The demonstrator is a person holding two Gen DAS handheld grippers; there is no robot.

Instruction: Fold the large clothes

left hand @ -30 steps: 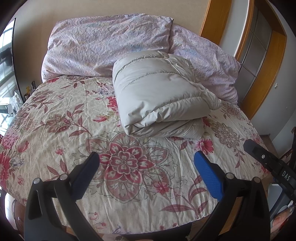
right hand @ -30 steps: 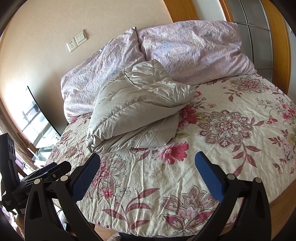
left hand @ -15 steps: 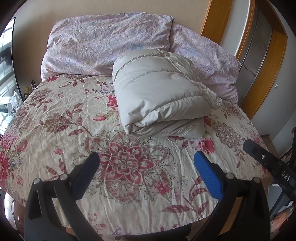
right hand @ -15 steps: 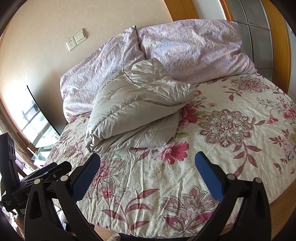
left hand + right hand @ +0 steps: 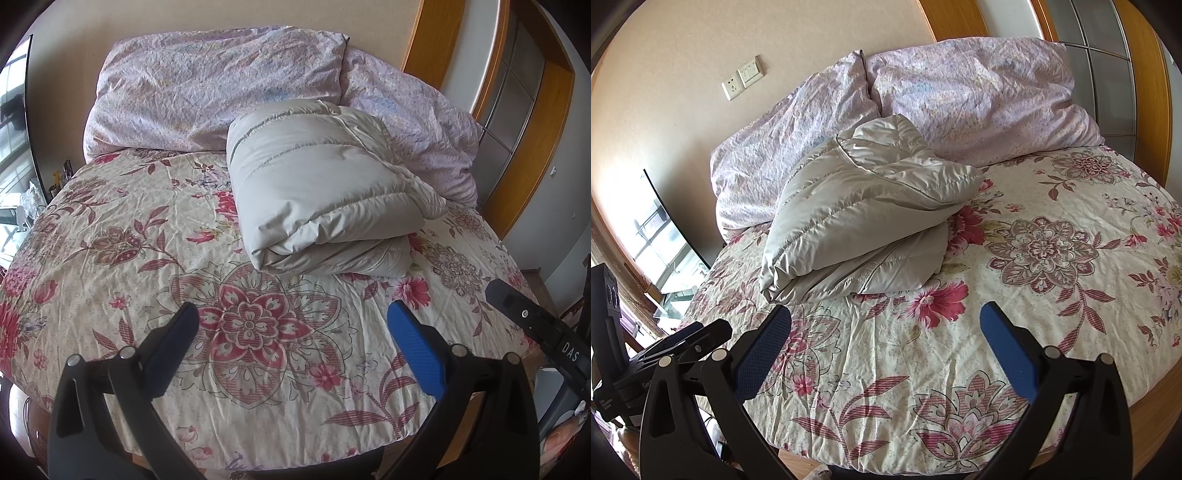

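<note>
A pale grey quilted down jacket [image 5: 317, 188] lies folded into a thick bundle on the flowered bedspread [image 5: 122, 236], near the pillows. The right wrist view shows the same jacket [image 5: 857, 221] from its side, its top layer slightly loose. My left gripper [image 5: 291, 325] hangs open over the near part of the bed, well short of the jacket, nothing between its blue pads. My right gripper [image 5: 884, 325] is open too, empty, just in front of the jacket's near edge. The other gripper's black body [image 5: 665, 354] shows at the left.
Two lilac pillows [image 5: 221, 88] lean against the beige wall behind the jacket. A wooden door frame [image 5: 532, 147] stands to the right. A window [image 5: 661, 236] and sockets [image 5: 742, 77] are on the left wall. Bedspread [image 5: 1052, 258] lies flat right of the jacket.
Both views have barely shifted. The jacket lies as before and both grippers stay open.
</note>
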